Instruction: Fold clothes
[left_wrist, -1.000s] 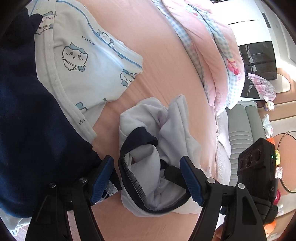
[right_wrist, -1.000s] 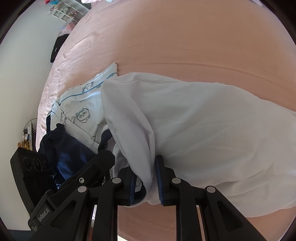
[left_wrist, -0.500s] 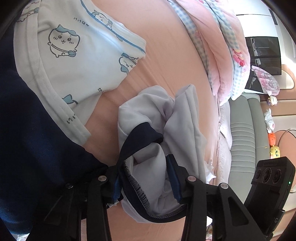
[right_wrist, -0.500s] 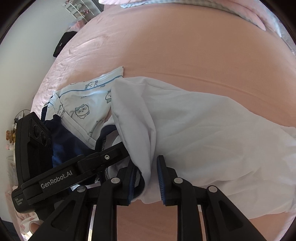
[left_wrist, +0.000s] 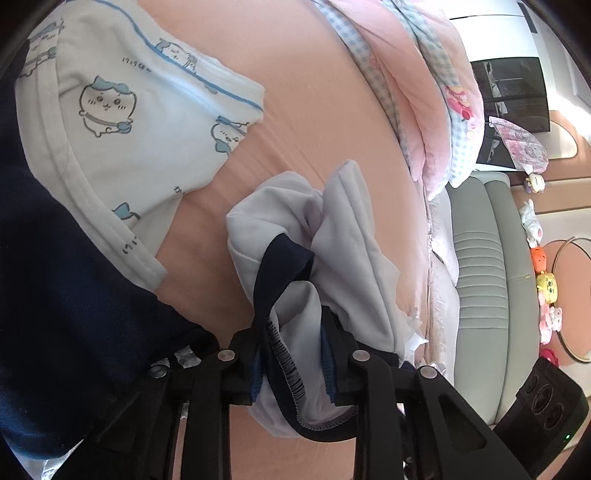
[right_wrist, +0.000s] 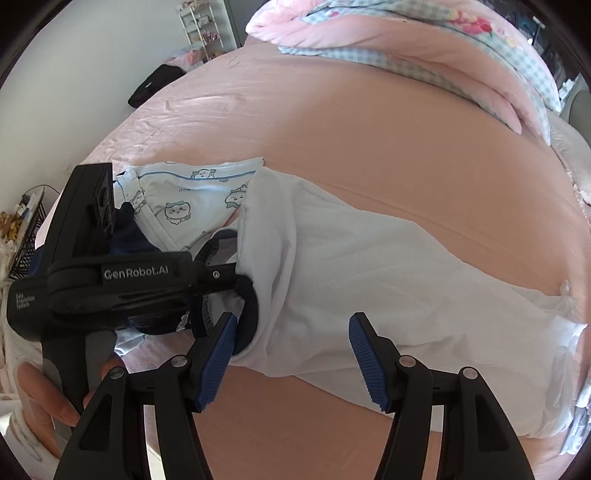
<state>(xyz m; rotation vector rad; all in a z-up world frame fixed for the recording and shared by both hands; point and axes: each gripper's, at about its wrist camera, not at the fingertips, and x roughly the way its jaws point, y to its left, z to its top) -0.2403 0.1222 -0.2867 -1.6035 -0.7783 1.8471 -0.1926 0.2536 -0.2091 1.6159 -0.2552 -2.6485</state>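
Left wrist view: left gripper jaws closing on the dark-trimmed opening of the pale grey garment. Both blue pads already press the bunched hem from either side, so cloth is clamped between them. The navy ribbed band runs through the jaw gap. Grip sits on the reinforced edge, probably because the trim gives a firm, easy-to-find anchor for a fold.

Right wrist view: right gripper jaws opening, pads well apart. Garment body lies under and between them but neither pad presses it; the left pad sits just beside the rolled dark edge. Reads as a release: the left side takes over the hem and the right frees itself, likely to re-grip elsewhere. The left tool's black body crosses this view, with the person's hand on its handle at lower left.

Garment position: on the pink bedsheet, near the close edge, spread flat toward the right, bunched only at the clamped end. Not yet folded; judged early in the fold.

Further out: cartoon-print pale blue garment lies flat beside it, partly under a navy garment; both untouched, apparently waiting their turn. Pink and gingham quilt is heaped along the far side of the bed, leaving the middle free as working surface. Grey sofa beyond the bed edge.
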